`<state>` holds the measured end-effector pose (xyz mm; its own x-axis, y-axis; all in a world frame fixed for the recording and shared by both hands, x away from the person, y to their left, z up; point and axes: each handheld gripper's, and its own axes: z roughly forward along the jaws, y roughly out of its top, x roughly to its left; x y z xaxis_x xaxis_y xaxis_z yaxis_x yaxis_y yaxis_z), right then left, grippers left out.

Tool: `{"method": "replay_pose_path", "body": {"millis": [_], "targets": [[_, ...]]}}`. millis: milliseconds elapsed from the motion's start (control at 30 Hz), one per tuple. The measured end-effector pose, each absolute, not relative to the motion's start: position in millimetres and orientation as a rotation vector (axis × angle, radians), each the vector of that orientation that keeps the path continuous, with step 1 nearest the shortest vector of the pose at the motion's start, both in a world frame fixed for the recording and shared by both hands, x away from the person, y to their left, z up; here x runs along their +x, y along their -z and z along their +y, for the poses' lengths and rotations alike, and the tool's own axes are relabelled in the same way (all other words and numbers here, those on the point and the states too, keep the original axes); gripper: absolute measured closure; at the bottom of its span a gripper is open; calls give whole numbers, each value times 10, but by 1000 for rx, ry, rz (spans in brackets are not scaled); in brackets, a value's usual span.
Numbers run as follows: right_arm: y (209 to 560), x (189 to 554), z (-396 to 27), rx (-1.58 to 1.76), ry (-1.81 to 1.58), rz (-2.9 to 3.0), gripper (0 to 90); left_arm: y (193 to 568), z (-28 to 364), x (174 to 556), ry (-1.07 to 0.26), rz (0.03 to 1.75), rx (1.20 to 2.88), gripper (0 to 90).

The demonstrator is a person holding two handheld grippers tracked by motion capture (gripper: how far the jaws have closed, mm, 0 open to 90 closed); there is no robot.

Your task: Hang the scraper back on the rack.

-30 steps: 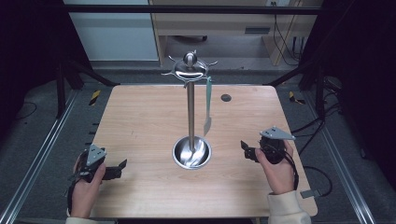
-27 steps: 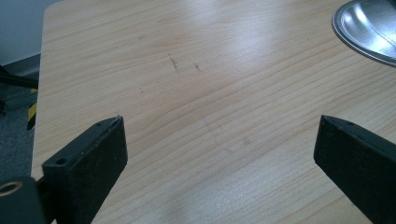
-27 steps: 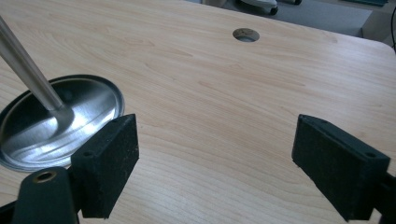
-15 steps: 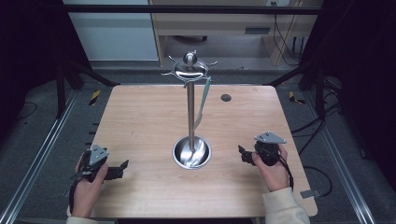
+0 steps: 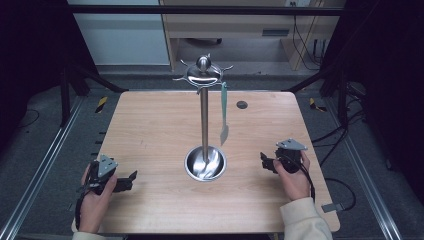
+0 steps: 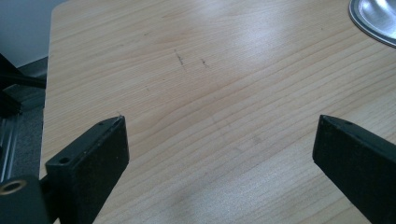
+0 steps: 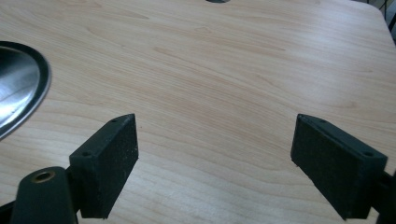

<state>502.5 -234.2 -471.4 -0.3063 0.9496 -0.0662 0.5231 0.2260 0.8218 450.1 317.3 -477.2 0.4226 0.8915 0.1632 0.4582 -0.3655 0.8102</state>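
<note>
Right tool (image 5: 264, 163) is sitting lower and nearer the person's edge of the table (image 5: 150, 125) than one second ago; it was raised slightly and farther forward then, and is now settling close to the wood. Left tool (image 5: 131, 176) is lying where it was, no shift noted. Judgement: the right hand is drawing back to a rest position rather than starting a reach, so either the work on the stand is finished or it has not begun.

Tool state: both are spread wide. In the left gripper view the left tool (image 6: 219, 140) is showing bare wood between its jaws; likewise the right tool (image 7: 215, 140) in the right gripper view. Neither is pinching anything.

Item in hand: a pale green spatula (image 5: 223, 112) is hanging from a hook on the crown of the steel utensil stand (image 5: 204, 120), blade downward, beside the pole and not touching it as far as I can tell. It is hanging ahead of the right tool and to its left, well above it, with the stand's dish base (image 5: 205, 164) lying between them. From the left tool it is far forward and to the right, beyond the pole.

A small dark disc (image 5: 242, 104) is lying on the table past the spatula.
</note>
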Motion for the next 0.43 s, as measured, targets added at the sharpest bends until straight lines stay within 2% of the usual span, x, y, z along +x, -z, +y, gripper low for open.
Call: {"method": "replay_pose_path", "body": {"millis": [433], "targets": [[4793, 5183, -2298, 1366, -944, 1942, 156, 4782, 3156, 4556, -777, 1129, 1967, 36]]}}
